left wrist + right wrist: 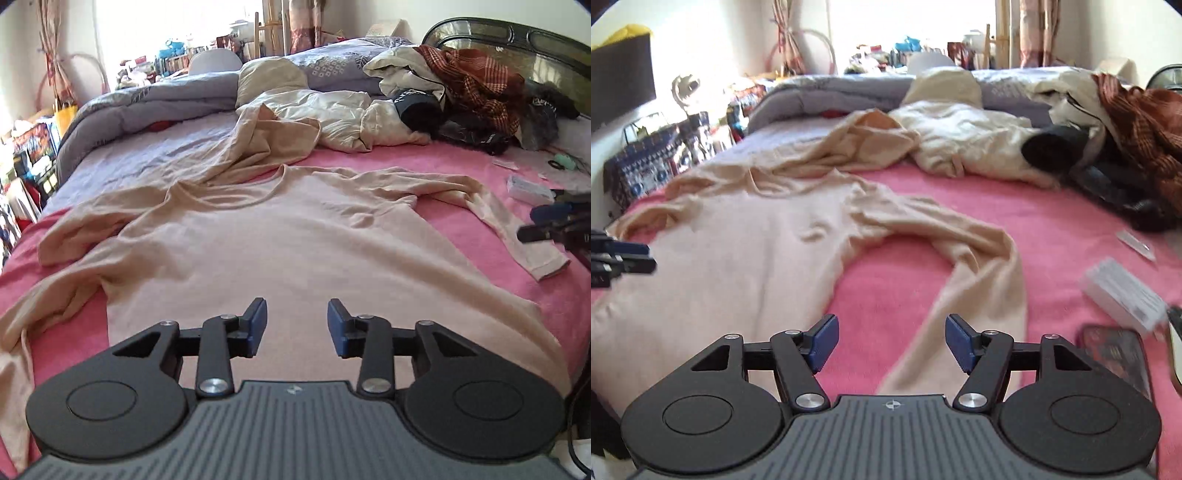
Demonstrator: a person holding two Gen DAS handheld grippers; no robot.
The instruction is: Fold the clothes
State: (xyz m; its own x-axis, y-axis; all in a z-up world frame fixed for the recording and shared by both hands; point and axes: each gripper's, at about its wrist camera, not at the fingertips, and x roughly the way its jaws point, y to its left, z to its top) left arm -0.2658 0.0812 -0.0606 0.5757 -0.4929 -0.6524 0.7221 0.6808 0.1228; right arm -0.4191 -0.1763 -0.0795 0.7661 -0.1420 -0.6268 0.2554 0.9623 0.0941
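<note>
Beige long-sleeved top (280,236) spread flat on pink bed cover (461,173).
Left gripper (296,325) above its hem, right gripper (892,343) beside its sleeve (979,266); both parted, empty.

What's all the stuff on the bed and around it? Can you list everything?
long-sleeved top: one, beige, spread flat on the pink blanket
pink blanket: one, pink, covering the near part of the bed
quilt: one, grey-lilac, bunched along the far side
second beige garment: one, beige, crumpled beyond the top
cream bedding: one heap, cream, past the top
checked cloth: one, rust red, on the clothes pile by the headboard
headboard: one, dark, far right
small box: one, white, on the blanket at right
clutter: many items, mixed colours, beside the bed
left hand-held gripper: one, black with blue pads, open over the top
right hand-held gripper: one, same colours, open over the blanket by a sleeve
</note>
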